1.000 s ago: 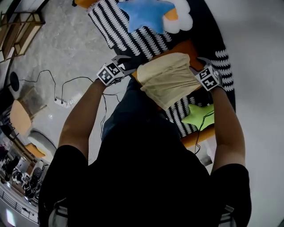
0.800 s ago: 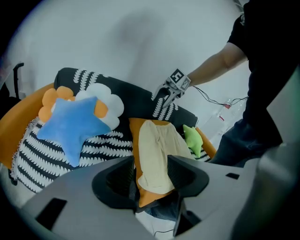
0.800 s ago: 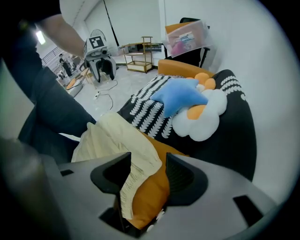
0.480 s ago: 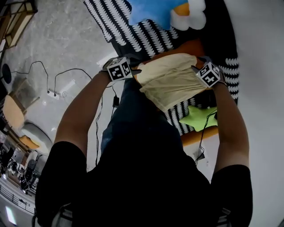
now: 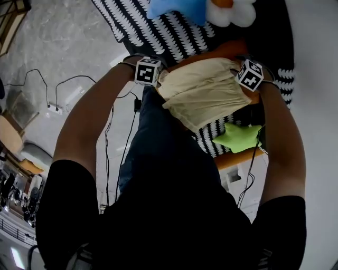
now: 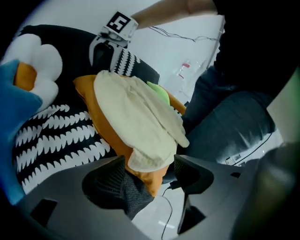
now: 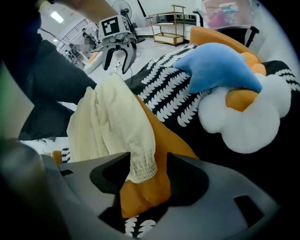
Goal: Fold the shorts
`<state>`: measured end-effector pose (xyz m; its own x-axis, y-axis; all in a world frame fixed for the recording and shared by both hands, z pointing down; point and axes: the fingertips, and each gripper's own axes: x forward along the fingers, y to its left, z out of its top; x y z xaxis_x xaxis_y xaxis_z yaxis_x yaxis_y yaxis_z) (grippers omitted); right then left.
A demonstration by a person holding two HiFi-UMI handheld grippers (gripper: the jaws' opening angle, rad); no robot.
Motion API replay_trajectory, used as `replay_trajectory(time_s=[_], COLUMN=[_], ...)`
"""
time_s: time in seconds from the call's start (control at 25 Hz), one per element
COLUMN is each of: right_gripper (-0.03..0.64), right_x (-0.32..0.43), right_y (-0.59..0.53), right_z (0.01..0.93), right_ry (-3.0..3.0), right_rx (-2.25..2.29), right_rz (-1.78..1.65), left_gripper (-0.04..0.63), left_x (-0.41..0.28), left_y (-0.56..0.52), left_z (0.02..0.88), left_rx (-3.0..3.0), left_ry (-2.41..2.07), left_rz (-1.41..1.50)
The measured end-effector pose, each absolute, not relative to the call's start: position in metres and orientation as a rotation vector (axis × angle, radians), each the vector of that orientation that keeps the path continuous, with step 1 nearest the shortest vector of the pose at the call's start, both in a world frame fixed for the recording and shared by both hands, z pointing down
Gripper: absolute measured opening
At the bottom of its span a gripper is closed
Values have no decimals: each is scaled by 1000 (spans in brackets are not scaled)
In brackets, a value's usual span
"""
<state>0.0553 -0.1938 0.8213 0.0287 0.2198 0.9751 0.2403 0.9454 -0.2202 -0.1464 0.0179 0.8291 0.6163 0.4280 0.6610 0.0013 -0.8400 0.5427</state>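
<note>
Cream shorts (image 5: 206, 92) lie bunched and creased on top of an orange cushion (image 6: 101, 126), approx 1 o'clock from centre in the head view. The cushion sits on a black-and-white rug (image 5: 158, 31).

L tool (image 6: 150, 171) is at the shorts' 9 o'clock corner. Its jaws have just been opening and now stand wide apart. The hem corner and a bit of cushion sit between them w/ no pad pressing.

R tool (image 7: 149, 171) is at the shorts' 3 o'clock corner. Its jaws are also apart, w/ the elastic hem and cushion edge in the gap. No pinch is visible.

A blue plush (image 5: 174, 8) and a white flower cushion (image 5: 232, 13) lie at the shorts' 12 o'clock. A green star cushion (image 5: 240, 136) is at the shorts' 5 o'clock. The person's dark-trousered leg (image 5: 163, 153) is at their 7 o'clock, close to the shorts' lower edge. Cables (image 5: 68, 87) run over the grey floor at 9 o'clock.
</note>
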Motion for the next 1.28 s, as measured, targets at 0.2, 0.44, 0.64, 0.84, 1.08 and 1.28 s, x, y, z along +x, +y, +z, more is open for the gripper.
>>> replay_trajectory(time_s=[0.2, 0.44, 0.64, 0.84, 1.08, 1.28], right_gripper=[248, 202, 113, 44, 37, 35], right_x=[81, 89, 72, 66, 48, 29], right_y=[-179, -182, -195, -210, -234, -258], right_z=[833, 846, 837, 817, 802, 780], right_ry=[-1524, -1502, -1472, -1512, -1574, -1635], right_rx=[-415, -450, -483, -398, -302, -230], right_rz=[-58, -66, -73, -147, -286, -403], left_gripper=[330, 218, 29, 25, 25, 25], left_x=[-126, -121, -146, -154, -175, -192], left_y=[35, 41, 36, 33, 6, -17], left_z=[852, 867, 849, 833, 823, 810], left_rx=[2459, 2471, 2425, 2391, 2336, 2310], left_ry=[492, 663, 498, 264, -21, -183], left_rz=[1362, 1445, 1373, 1380, 1432, 1497])
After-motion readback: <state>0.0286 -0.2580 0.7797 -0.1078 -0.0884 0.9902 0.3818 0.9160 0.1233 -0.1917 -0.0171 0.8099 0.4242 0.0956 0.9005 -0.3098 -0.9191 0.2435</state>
